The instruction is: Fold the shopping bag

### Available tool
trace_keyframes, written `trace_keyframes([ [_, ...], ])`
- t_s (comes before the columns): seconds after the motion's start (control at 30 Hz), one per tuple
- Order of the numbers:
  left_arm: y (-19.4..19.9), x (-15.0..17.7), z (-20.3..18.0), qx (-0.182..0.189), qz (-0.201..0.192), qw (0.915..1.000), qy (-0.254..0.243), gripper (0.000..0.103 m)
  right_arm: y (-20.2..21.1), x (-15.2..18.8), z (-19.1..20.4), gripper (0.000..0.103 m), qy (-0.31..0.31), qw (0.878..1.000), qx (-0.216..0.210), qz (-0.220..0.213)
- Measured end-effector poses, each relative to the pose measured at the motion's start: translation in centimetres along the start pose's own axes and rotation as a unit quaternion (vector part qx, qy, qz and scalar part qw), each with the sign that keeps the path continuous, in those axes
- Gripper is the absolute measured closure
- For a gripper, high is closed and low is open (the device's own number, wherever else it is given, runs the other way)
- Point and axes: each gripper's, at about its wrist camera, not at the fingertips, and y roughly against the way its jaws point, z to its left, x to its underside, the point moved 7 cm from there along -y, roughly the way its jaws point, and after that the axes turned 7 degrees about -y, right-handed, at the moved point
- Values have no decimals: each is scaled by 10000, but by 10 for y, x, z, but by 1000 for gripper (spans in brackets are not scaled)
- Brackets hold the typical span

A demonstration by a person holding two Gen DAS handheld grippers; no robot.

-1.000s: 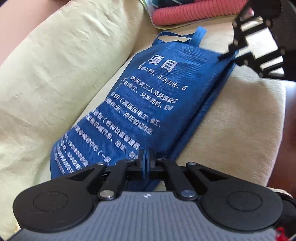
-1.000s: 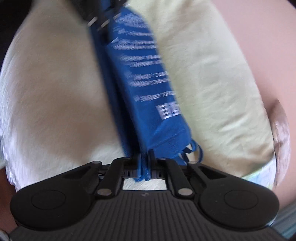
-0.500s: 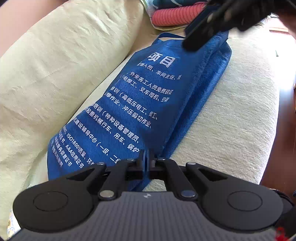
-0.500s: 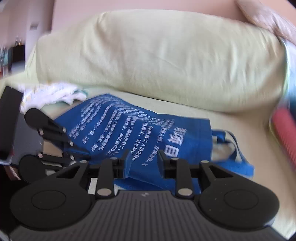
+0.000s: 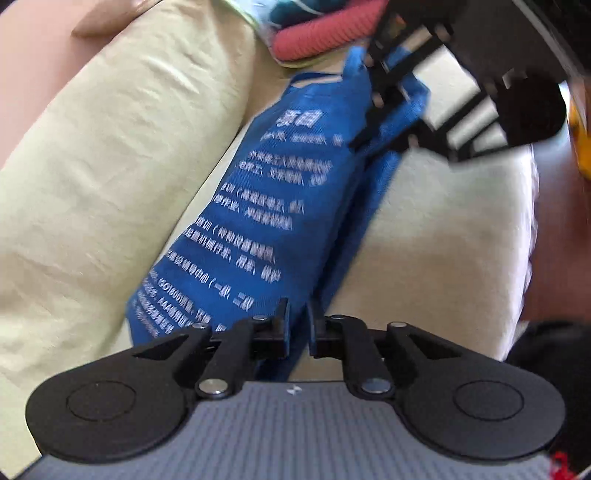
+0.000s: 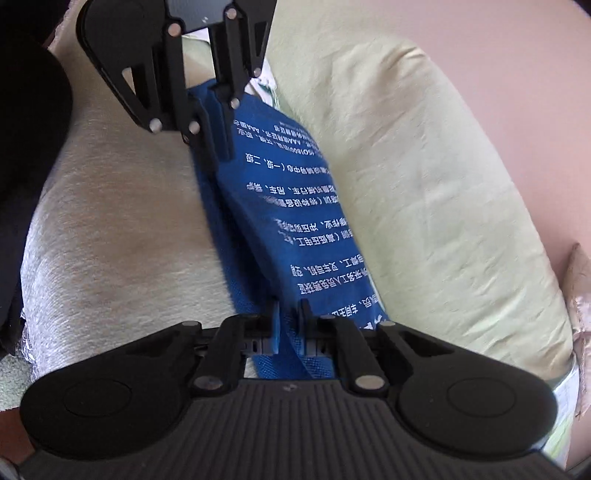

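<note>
A blue shopping bag (image 5: 266, 206) with white print lies folded lengthwise into a narrow strip on a sofa seat. My left gripper (image 5: 299, 317) is at its bottom end. Its jaws are opening, with a small gap and the bag's edge still between them. From the right wrist this gripper (image 6: 218, 147) shows at the top, astride the bag (image 6: 295, 206). My right gripper (image 6: 290, 314) is at the top end, its jaws closing on bunched blue fabric. The left wrist view shows it (image 5: 369, 118), blurred, at the handles.
The bag lies along the crease between the pale seat cushion (image 5: 443, 229) and the yellow-green back cushion (image 5: 110, 166). A pink ribbed roll (image 5: 325, 33) and patterned cloth lie beyond the handles. The seat's front edge drops to dark floor (image 5: 554, 221). A person's dark clothing (image 6: 22, 129) is close.
The right gripper let go of the bag's top, swung away, then came back and closed on it again. The left gripper's jaws have parted a little and the hand has rolled.
</note>
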Motion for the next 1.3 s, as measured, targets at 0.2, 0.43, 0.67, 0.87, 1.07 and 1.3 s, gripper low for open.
trace_keyframes([
  [0.2, 1, 8, -7, -390, 104, 9971, -639, 75, 6, 1, -1, 96, -276, 9995, 22, -142],
  [0.43, -5, 13, -15, -636, 200, 9908, -1180, 73, 8, 3, -1, 96, -480, 9987, 8, -171],
  [0.67, -3, 21, -14, -498, 312, 9917, -1143, 103, 11, 11, 12, 96, -146, 9998, -124, -78],
  [0.87, -5, 26, -18, -378, 456, 9925, -1071, 103, 4, 16, 21, 96, -20, 9996, -219, 178],
  [1.07, -1, 16, 1, -224, 516, 9932, -1015, 89, -4, 10, 9, 96, -53, 9992, -295, 261],
  [1.3, 20, -19, 26, -73, -132, 9991, -404, 89, -6, 13, 6, 95, -70, 9982, -526, 270],
])
